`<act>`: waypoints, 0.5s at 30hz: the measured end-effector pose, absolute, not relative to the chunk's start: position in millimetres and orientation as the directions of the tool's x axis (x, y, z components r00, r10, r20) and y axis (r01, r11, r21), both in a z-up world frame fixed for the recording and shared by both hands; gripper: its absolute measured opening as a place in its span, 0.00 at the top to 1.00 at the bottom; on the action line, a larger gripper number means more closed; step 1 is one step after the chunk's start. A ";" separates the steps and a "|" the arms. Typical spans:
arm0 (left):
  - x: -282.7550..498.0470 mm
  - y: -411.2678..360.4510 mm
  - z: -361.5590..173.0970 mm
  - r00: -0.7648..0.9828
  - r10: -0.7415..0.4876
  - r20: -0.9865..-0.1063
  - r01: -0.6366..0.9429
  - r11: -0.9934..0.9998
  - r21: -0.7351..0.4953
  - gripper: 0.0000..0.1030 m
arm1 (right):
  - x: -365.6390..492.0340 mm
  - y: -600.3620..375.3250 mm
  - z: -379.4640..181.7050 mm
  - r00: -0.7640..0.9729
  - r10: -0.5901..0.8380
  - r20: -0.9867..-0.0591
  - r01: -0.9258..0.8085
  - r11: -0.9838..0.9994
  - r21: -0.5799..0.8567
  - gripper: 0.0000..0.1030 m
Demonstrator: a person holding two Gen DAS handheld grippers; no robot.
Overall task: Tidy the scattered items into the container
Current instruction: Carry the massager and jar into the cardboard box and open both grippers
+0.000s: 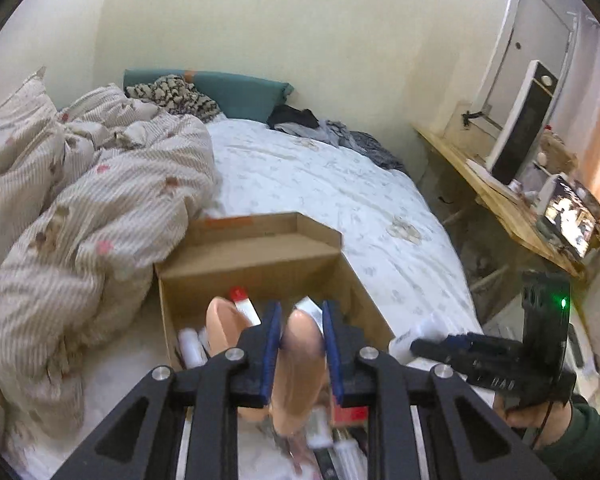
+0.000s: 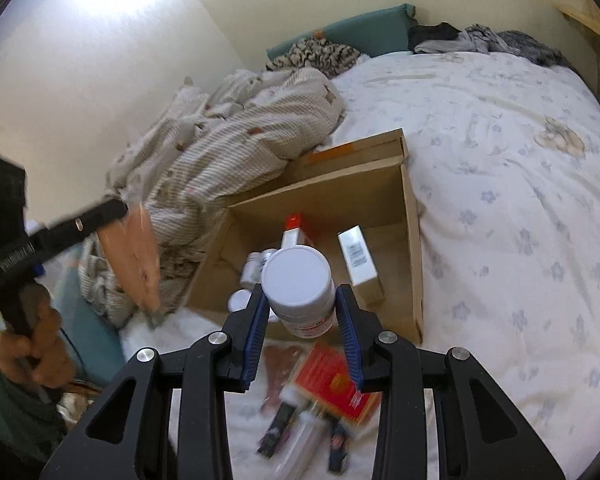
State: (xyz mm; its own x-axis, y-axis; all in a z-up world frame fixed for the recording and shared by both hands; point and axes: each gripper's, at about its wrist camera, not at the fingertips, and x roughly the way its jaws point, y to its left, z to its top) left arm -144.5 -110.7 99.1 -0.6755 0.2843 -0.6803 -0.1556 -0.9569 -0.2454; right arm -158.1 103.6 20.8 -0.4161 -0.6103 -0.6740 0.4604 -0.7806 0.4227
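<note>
Left claw (image 1: 300, 354) pinching peach item (image 1: 300, 360), right claw (image 2: 302, 320) pinching white bottle (image 2: 300, 292); both held above cardboard box (image 2: 414, 240), likely for dropping in.

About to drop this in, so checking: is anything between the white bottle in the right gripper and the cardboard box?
Nothing visible. The right gripper holds the white bottle over the near edge of the open cardboard box, whose top is uncovered. Items already lie inside, but bare floor remains toward the far wall.

One open brown cardboard box (image 2: 414, 240) sits on the bed, one white-lidded round plastic bottle (image 2: 302, 292) is gripped, one flat peach-coloured piece (image 2: 134, 260) is gripped, and one red flat packet (image 2: 336, 384) lies outside.
</note>
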 end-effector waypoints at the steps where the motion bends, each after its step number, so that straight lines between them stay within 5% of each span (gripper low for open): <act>1: -152.5 -109.8 94.3 -0.668 0.278 -0.690 -0.152 -0.959 -0.239 0.85 | -165.0 97.5 17.6 -0.415 -0.599 -0.685 0.465 -0.787 0.406 0.64; 3: -168.5 -108.1 84.7 -0.654 0.264 -0.709 -0.144 -0.963 -0.226 0.98 | -178.1 86.4 9.8 -0.411 -0.578 -0.705 0.467 -0.798 0.382 0.64; 9: -205.9 -93.9 42.1 -0.591 0.215 -0.777 -0.131 -0.977 -0.170 0.98 | -211.6 55.5 -11.9 -0.390 -0.518 -0.762 0.467 -0.824 0.321 0.62; 10: -210.1 -90.2 33.8 -0.575 0.201 -0.793 -0.129 -0.980 -0.154 0.98 | -215.8 52.0 -16.0 -0.383 -0.509 -0.771 0.464 -0.828 0.315 0.52; 12: -212.6 -87.2 24.9 -0.558 0.181 -0.810 -0.120 -0.983 -0.137 0.96 | -221.9 47.9 -21.0 -0.382 -0.497 -0.779 0.461 -0.833 0.305 0.35; 15: -211.8 -84.7 17.9 -0.544 0.181 -0.819 -0.121 -0.983 -0.137 0.81 | -223.6 49.1 -19.7 -0.400 -0.502 -0.767 0.470 -0.830 0.299 0.35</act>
